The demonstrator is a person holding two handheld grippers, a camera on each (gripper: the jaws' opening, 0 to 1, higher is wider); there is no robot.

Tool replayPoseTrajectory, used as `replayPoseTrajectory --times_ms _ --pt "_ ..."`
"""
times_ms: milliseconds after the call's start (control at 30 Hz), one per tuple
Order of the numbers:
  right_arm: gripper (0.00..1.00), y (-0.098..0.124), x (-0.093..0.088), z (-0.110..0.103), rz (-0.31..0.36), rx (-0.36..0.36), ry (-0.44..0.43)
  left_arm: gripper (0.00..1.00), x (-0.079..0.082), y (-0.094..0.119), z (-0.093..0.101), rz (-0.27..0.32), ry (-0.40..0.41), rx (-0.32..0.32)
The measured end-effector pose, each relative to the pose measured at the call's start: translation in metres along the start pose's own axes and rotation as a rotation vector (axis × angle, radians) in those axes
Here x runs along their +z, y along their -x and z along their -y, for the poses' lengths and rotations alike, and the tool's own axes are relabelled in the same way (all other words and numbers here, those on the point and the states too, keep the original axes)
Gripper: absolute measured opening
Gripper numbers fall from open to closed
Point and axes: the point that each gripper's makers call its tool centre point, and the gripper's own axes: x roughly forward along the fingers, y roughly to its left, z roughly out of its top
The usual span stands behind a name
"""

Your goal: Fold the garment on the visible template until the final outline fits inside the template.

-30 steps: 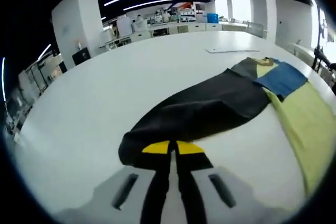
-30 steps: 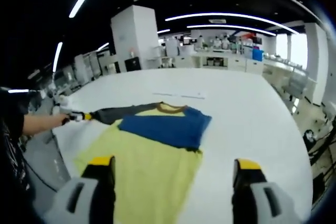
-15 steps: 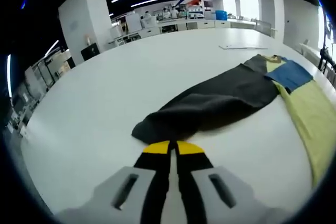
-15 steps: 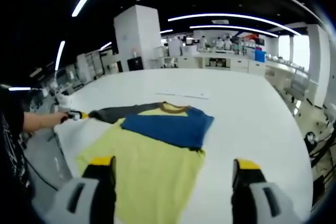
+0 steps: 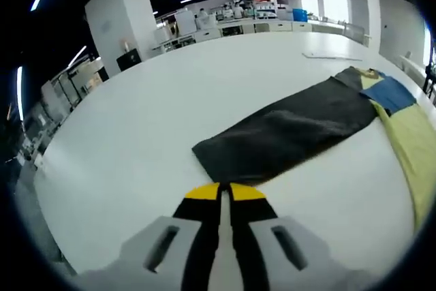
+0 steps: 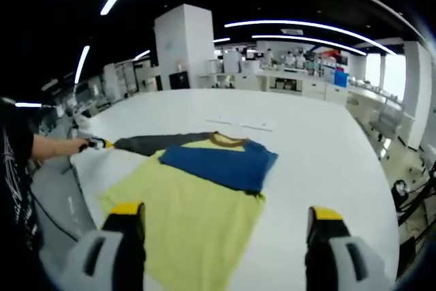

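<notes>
At lower centre, your left hand-held gripper (image 5: 219, 194) is pinched on the dark sleeve (image 5: 286, 134); the right hand-held gripper (image 6: 225, 219) gapes wide. Limp cloth: grip hems.

A lab: long white benches (image 6: 300, 83) under strip lights (image 6: 300, 28).

My left gripper (image 5: 221, 192) has drawn back off the dark grey sleeve (image 5: 286, 134): a second ago its shut jaws overlapped the cuff, now bare counter (image 5: 136, 134) shows between. The sleeve, bunched and curved before, now lies pulled out flat and straight with a squared cuff.
</notes>
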Motion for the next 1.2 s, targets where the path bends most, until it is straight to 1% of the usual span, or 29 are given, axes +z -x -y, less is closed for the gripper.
replayPoseTrajectory --times_ms 67,100,133,200,267,300,333,400,433,467,533,567,600,633,667,700,767,867,933,1033,1100,1133,1200 --pt "1.0 0.0 -0.001 -0.001 -0.004 -0.002 -0.001 0.0 -0.002 -0.001 -0.004 -0.009 -0.002 0.004" --pt "1.0 0.001 -0.001 -0.001 -0.006 -0.003 0.0 0.0 -0.005 0.0 -0.005 -0.019 0.015 0.003" --pt "1.0 0.001 -0.002 -0.002 -0.007 -0.001 0.003 0.01 -0.004 0.001 -0.003 -0.014 0.022 0.005" --pt "1.0 0.001 -0.002 -0.002 -0.009 -0.001 0.004 0.02 -0.008 0.003 -0.009 -0.021 0.042 0.013" --pt "1.0 0.001 -0.002 -0.001 -0.007 -0.002 0.004 0.05 -0.01 0.007 -0.01 -0.017 0.058 0.016" --pt "1.0 0.001 -0.001 -0.002 -0.007 -0.004 0.002 0.08 -0.007 0.008 -0.009 -0.002 0.078 0.011" --pt "1.0 0.002 -0.001 -0.002 -0.006 -0.004 0.002 0.08 0.002 0.006 -0.003 0.032 0.09 -0.014" --pt "1.0 0.002 -0.001 -0.002 -0.004 -0.006 0.002 0.07 0.002 0.009 -0.003 0.024 0.113 -0.019" --pt "1.0 0.002 -0.001 -0.005 -0.005 -0.006 0.004 0.1 0.004 0.009 -0.002 0.035 0.126 -0.029" --pt "1.0 0.003 -0.002 -0.006 -0.009 -0.004 0.009 0.13 0.011 0.008 0.001 0.061 0.148 -0.046" --pt "1.0 0.002 -0.004 -0.007 -0.014 -0.006 0.014 0.22 0.014 0.008 0.004 0.054 0.177 -0.053" --pt "1.0 0.002 -0.005 -0.006 -0.016 -0.006 0.015 0.24 0.014 0.007 0.006 0.049 0.199 -0.058" --pt "1.0 0.001 -0.006 -0.005 -0.018 -0.006 0.015 0.27 0.014 0.0 0.007 0.047 0.234 -0.063" --pt "1.0 0.001 -0.006 -0.006 -0.019 -0.006 0.014 0.28 0.014 -0.002 0.007 0.042 0.253 -0.062" --pt "1.0 0.001 -0.007 -0.006 -0.019 -0.005 0.012 0.28 0.01 -0.001 0.01 0.031 0.262 -0.06" --pt "1.0 0.001 -0.007 -0.007 -0.019 -0.004 0.012 0.27 0.008 -0.002 0.011 0.018 0.25 -0.054" --pt "1.0 0.001 -0.007 -0.008 -0.014 -0.003 0.012 0.24 0.008 -0.005 0.009 0.009 0.204 -0.04" --pt "1.0 -0.001 -0.011 -0.01 -0.03 0.011 0.025 0.24 0.005 -0.01 0.01 -0.006 0.221 -0.046" --pt "1.0 -0.001 -0.011 -0.011 -0.03 0.009 0.04 0.23 0.002 -0.011 0.007 -0.014 0.229 -0.031" --pt "1.0 0.0 -0.01 -0.013 -0.021 0.016 0.026 0.23 -0.002 -0.015 0.005 -0.027 0.293 -0.026" --pt "1.0 0.001 -0.01 -0.012 -0.018 0.015 0.024 0.21 -0.007 -0.015 0.009 -0.048 0.338 -0.024" --pt "1.0 0.001 -0.011 -0.011 -0.017 0.011 0.025 0.21 -0.002 -0.013 0.004 -0.031 0.32 -0.017" --pt "1.0 0.001 -0.013 -0.01 -0.021 0.006 0.024 0.21 -0.003 -0.013 0.005 -0.038 0.309 -0.018"
